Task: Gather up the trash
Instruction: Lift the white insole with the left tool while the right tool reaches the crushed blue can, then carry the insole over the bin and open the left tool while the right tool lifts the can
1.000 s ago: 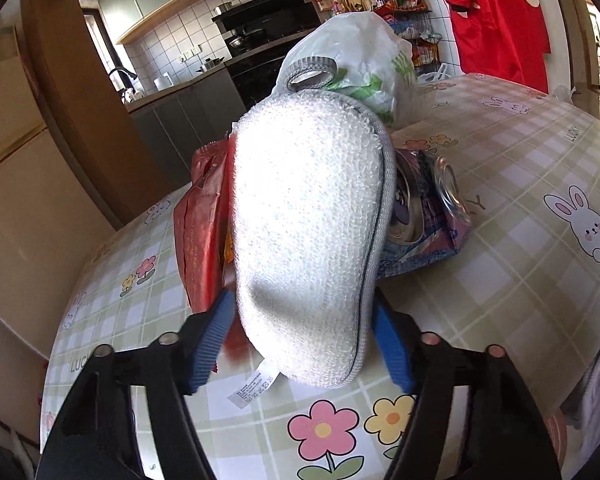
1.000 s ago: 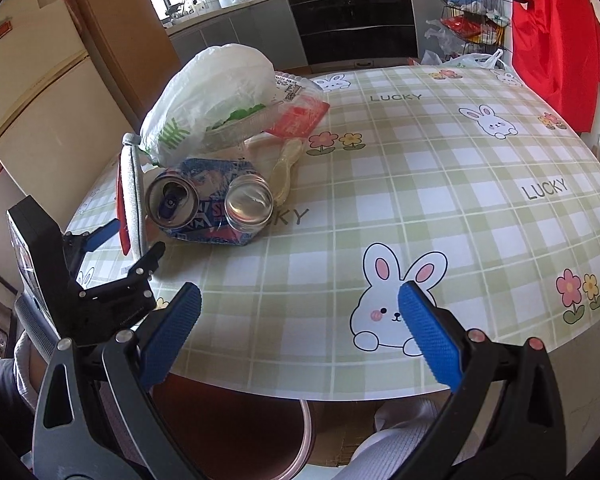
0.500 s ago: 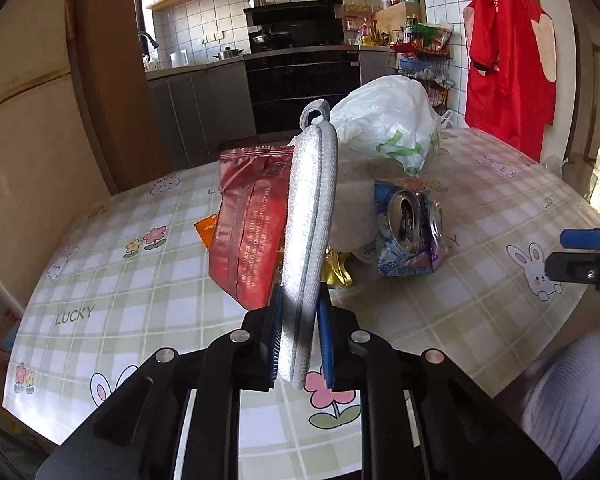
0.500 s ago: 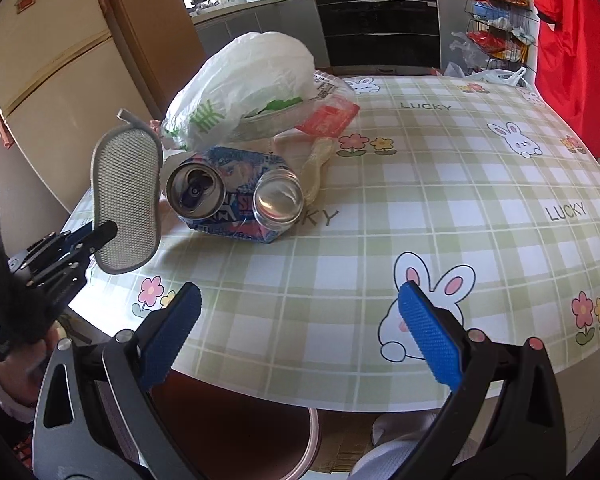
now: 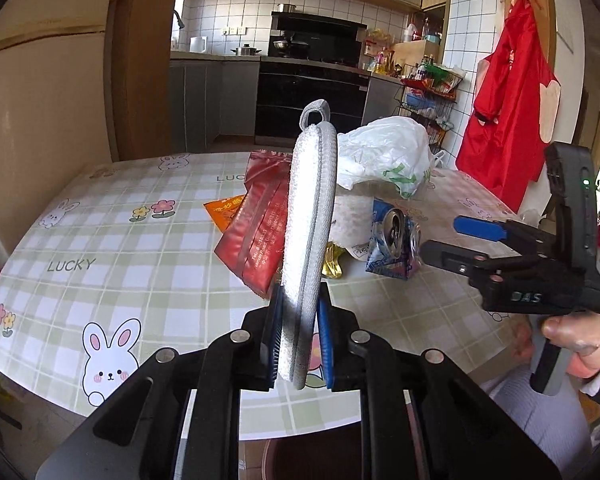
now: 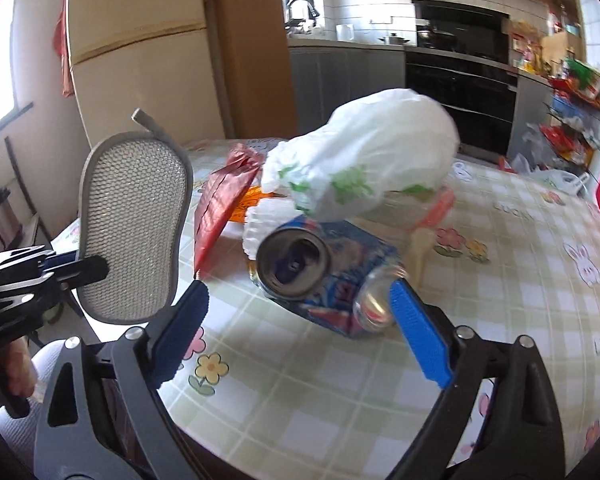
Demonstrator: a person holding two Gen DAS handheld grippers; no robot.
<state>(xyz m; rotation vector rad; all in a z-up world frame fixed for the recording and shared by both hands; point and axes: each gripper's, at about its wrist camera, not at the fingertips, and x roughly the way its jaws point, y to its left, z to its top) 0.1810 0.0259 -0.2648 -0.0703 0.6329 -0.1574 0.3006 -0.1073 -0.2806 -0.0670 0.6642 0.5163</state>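
Tiled kitchen wall (image 5: 228, 12), black oven (image 5: 308, 92) (perhaps), fridge (image 6: 140, 60)

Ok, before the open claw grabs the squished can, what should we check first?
1. Right gripper open wide enough: ok.
2. Crushed can lined up between its fingers: ok.
3. Can free of the white plastic bag leaning over it: cannot tell.
4. Left gripper firmly clamping the scrubbing pad: ok.
5. Pad clear of the can's path: ok.
6. Bin visible for dropping: not ok.
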